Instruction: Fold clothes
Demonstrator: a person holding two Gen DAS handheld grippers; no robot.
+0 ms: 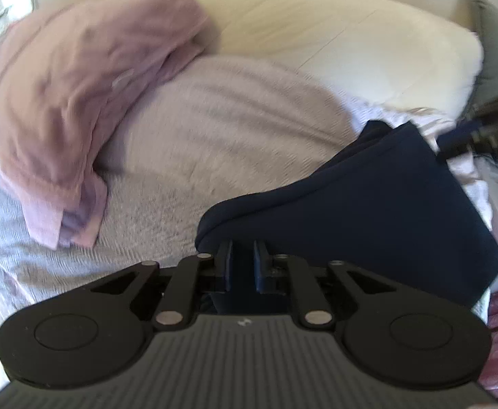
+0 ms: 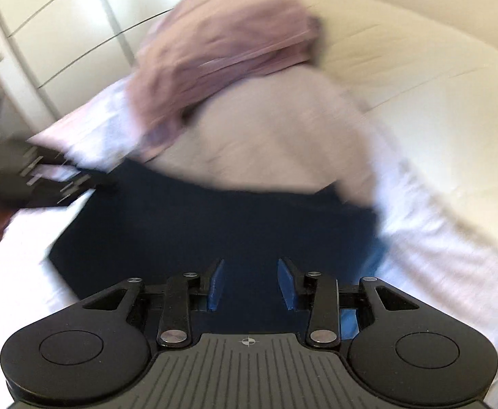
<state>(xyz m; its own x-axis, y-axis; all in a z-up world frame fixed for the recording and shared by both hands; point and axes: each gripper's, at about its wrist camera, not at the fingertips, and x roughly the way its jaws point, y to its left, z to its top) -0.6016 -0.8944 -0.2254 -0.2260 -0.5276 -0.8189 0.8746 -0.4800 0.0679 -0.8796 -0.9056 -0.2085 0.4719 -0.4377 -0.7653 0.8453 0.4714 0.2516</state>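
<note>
No readable writing anywhere. Left gripper (image 1: 245, 255) pinches the navy garment (image 1: 368, 211); right gripper (image 2: 250, 281) hangs released above it; pink clothes (image 1: 78, 102) heaped beyond.

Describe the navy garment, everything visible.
The navy garment is plain, dark, matte knit-looking cloth with no visible print, buttons or seams. In the left wrist view it is doubled over with a rounded fold at its near left edge, which sits pinched between the left tongs. It rests on the pale textured blanket. The right tongs are over it with jaws apart and gripping nothing. The right view is motion-blurred, so finer detail cannot be made out.
</note>
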